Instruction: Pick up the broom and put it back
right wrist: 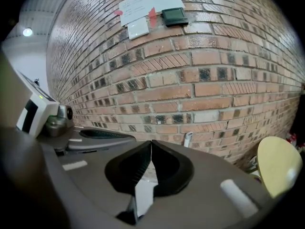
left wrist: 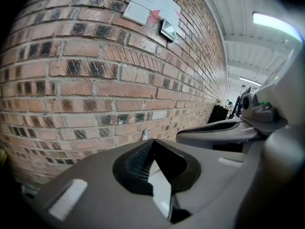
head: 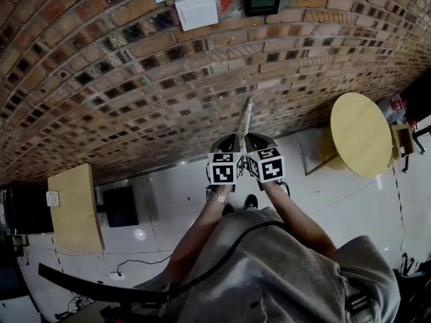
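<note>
The broom's pale handle leans against the brick wall; only its upper part shows, and the head is hidden behind the grippers. My left gripper and right gripper sit side by side just below it, marker cubes facing me. In the left gripper view the jaws meet tip to tip at the left gripper, and the handle tip stands beyond them. The right gripper is likewise shut with nothing in it, and the handle tip rises past it to the right.
A round wooden table stands at the right by the wall. A rectangular wooden top and a black box are at the left. Papers and a small black device hang on the wall. The floor is white.
</note>
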A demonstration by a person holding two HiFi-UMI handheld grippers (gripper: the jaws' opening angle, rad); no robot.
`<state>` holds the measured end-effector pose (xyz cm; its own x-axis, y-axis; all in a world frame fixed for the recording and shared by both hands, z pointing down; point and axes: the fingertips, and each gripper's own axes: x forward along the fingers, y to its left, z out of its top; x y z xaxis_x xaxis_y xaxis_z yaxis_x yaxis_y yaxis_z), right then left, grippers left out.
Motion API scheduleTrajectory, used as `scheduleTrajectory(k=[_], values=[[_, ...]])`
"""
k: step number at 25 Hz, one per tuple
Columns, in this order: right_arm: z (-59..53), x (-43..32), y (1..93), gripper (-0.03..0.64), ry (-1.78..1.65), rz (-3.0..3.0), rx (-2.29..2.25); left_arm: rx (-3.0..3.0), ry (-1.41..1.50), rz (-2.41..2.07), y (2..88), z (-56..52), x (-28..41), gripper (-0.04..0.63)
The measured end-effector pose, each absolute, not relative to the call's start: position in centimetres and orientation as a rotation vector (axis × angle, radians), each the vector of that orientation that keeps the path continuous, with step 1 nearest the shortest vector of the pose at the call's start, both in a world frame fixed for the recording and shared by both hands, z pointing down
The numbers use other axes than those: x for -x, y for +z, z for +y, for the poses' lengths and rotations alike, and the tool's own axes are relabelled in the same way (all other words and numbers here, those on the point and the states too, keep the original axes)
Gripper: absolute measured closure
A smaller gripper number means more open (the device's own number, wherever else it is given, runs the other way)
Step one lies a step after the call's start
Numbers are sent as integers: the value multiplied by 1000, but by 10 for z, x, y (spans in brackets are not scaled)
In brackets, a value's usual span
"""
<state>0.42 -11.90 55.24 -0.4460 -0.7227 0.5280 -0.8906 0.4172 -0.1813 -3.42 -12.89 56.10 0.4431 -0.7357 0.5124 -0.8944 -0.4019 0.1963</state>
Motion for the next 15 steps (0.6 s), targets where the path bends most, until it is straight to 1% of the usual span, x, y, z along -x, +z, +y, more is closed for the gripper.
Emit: scheduleTrajectory(k=[15], values=[[-116, 7, 545, 617, 642, -2386, -1320, -2276, 471, -1371, 556, -134, 33, 595]])
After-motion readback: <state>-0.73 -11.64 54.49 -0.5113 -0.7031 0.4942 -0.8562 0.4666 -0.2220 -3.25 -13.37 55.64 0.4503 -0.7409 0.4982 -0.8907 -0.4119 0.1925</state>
